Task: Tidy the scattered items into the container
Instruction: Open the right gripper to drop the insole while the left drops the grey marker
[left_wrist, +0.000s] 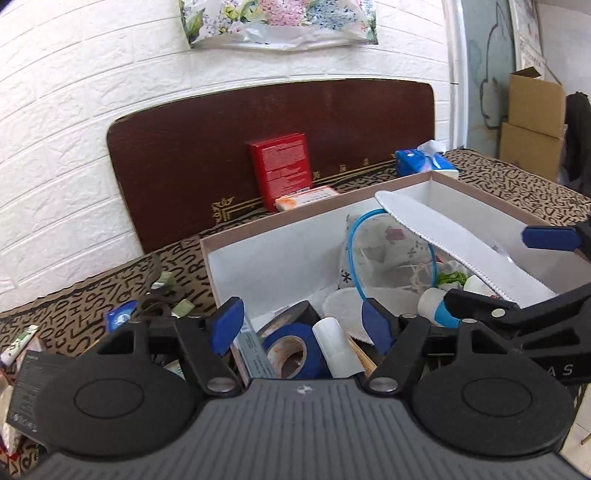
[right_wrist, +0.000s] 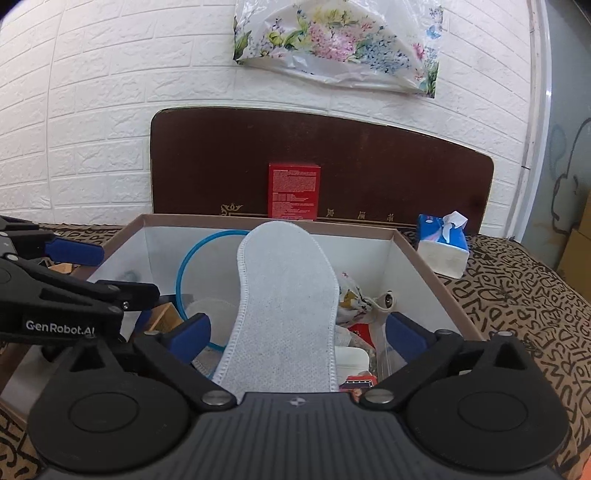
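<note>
Tools both spread: right tool (right_wrist: 297, 332) straddles white insole (right_wrist: 284, 302) over box (right_wrist: 417, 254); left tool (left_wrist: 301, 325) empty.

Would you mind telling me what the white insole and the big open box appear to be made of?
The white insole looks like soft fabric or felt: matte, finely dimpled, with a stitched edge. The box looks like rigid cardboard: thin straight walls, matte white inside, with a pinkish-brown rim. Neither can be confirmed by look alone.
</note>
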